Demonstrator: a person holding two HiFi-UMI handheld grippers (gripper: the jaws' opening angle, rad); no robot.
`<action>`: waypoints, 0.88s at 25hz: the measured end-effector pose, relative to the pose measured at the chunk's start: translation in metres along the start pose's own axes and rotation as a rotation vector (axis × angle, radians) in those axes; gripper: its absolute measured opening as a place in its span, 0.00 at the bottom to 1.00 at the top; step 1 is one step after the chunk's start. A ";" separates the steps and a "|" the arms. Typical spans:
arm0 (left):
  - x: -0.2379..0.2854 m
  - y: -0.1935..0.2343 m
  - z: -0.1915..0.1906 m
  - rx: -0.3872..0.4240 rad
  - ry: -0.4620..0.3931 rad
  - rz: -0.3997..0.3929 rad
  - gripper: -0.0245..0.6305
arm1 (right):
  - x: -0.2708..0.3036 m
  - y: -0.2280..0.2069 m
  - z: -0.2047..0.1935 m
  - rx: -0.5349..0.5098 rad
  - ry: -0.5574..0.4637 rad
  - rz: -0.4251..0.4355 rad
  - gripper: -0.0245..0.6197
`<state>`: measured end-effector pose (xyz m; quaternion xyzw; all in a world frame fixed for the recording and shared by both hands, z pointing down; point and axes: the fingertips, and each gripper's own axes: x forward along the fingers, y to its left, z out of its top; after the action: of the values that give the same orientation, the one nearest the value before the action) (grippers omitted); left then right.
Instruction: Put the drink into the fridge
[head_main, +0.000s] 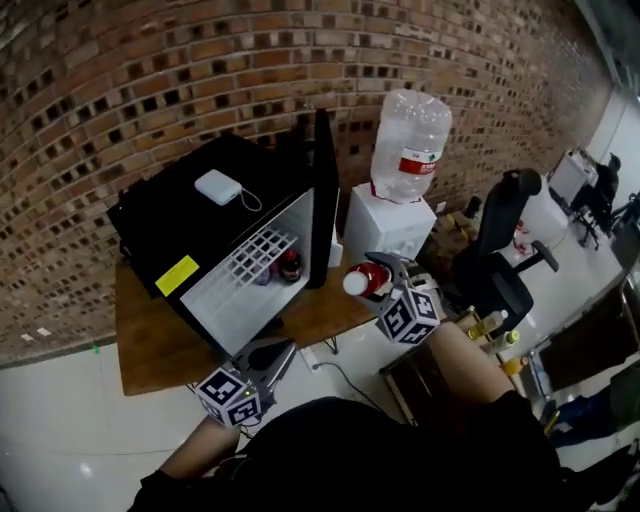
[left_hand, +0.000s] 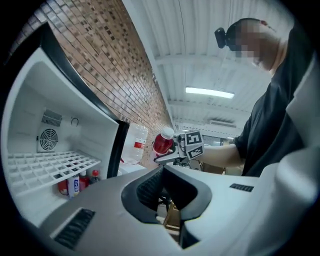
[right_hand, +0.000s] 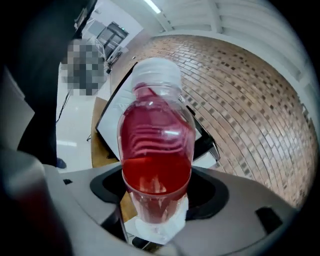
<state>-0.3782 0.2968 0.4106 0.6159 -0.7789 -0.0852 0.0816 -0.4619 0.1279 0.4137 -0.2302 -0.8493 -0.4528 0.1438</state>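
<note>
I am holding the red drink bottle (right_hand: 156, 150) in the air by its lower end with my closed right tool (head_main: 380, 272), just beside the open door (head_main: 323, 190) of the fridge (head_main: 160, 225), while my left tool (head_main: 265, 355) is hanging open and empty, and next, I think, I am going to need to bring the bottle around the door into the compartment.

Black fridge (head_main: 185, 225) on a wooden table (head_main: 150, 355), door (head_main: 323, 190) swung open, white pack (head_main: 218, 187) on top, bottles (head_main: 287, 266) below the wire shelf (head_main: 262, 245). Right gripper (head_main: 380, 272) clasping a red drink bottle (head_main: 366, 280) just beside the door; left gripper (head_main: 272, 355) at the table's front edge.
</note>
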 end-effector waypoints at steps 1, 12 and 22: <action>-0.013 0.004 -0.002 -0.004 -0.002 0.009 0.03 | 0.014 0.005 0.014 -0.040 -0.003 0.007 0.57; -0.126 0.056 0.011 -0.029 -0.050 0.150 0.03 | 0.142 0.055 0.108 -0.436 0.038 0.074 0.57; -0.200 0.096 0.011 -0.052 -0.096 0.256 0.03 | 0.238 0.094 0.133 -0.699 0.171 0.159 0.57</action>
<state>-0.4259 0.5137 0.4173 0.5042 -0.8518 -0.1237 0.0707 -0.6208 0.3467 0.5144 -0.2919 -0.6076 -0.7208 0.1615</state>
